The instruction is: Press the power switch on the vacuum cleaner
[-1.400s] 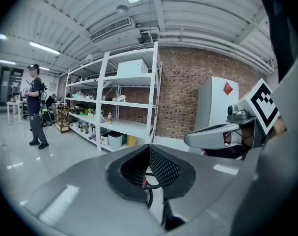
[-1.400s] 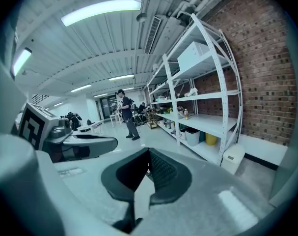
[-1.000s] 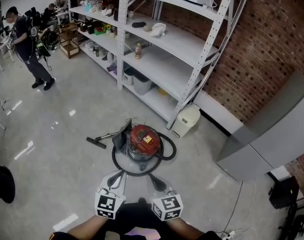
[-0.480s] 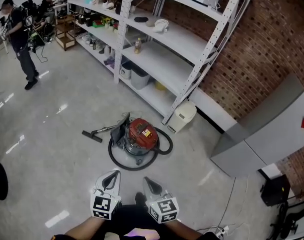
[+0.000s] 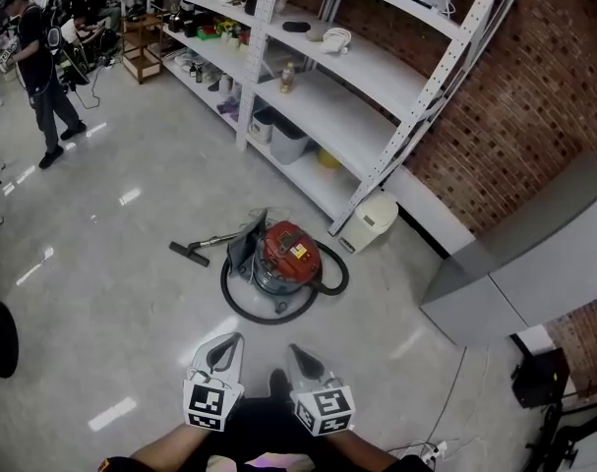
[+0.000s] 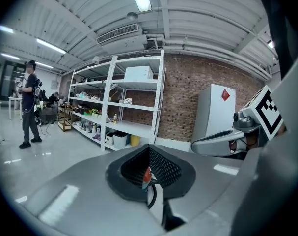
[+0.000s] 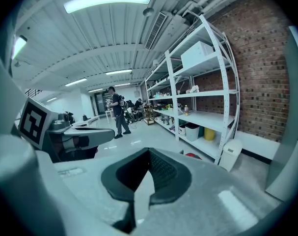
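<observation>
In the head view, the vacuum cleaner (image 5: 283, 264) is seen on the floor (image 5: 121, 273) near the foot of the shelf (image 5: 372, 116), well apart from the left claw (image 5: 228, 342) and right claw (image 5: 297, 351); since a moment ago only the framing has shifted slightly, so the switch is judged still out of reach. In the left gripper view the jaws are pressed together on nothing, with a red sliver of the vacuum cleaner beyond them; in the right gripper view the jaws are likewise pressed together and empty.
</observation>
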Tool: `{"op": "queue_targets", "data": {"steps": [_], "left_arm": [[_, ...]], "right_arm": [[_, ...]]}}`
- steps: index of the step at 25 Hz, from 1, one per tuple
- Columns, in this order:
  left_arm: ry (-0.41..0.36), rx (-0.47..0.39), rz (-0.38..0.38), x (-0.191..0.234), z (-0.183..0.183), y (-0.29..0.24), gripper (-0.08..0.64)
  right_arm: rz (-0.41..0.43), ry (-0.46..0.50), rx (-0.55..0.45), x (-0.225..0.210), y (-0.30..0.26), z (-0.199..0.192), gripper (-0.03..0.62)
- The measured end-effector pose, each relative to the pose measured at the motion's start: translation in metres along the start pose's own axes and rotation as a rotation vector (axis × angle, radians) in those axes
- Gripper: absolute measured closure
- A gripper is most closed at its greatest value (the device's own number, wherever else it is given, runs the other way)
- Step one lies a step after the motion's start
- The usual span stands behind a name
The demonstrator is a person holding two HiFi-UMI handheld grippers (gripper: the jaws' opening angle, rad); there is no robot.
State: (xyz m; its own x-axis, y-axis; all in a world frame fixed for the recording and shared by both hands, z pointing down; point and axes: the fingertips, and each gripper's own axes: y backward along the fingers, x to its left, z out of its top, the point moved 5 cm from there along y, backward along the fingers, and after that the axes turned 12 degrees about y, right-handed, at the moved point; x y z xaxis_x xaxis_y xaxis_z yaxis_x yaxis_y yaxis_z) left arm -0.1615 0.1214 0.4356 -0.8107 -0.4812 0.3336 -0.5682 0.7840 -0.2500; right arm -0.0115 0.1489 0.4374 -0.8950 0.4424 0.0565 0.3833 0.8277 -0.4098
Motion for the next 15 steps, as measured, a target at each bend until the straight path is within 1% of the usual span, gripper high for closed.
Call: {"op": "queue_targets", "data": {"steps": [4, 9, 15], "left_arm": [[-0.006, 0.003, -0.009, 0.000, 0.001, -0.001, 0.543], [-0.015, -0.015, -0.008, 0.002, 0.013, 0.001, 0.543], [-0.003, -0.006, -0.023, 0.002, 0.009, -0.005, 0.543]], "right_arm": [[-0.016, 0.005, -0.005, -0.001, 0.001, 0.002, 0.601], [-0.028, 0.022, -0.031, -0.001, 0.002, 0.018, 0.601], [-0.040, 0.017, -0.022, -0.005, 0.003, 0.018, 0.601]]}}
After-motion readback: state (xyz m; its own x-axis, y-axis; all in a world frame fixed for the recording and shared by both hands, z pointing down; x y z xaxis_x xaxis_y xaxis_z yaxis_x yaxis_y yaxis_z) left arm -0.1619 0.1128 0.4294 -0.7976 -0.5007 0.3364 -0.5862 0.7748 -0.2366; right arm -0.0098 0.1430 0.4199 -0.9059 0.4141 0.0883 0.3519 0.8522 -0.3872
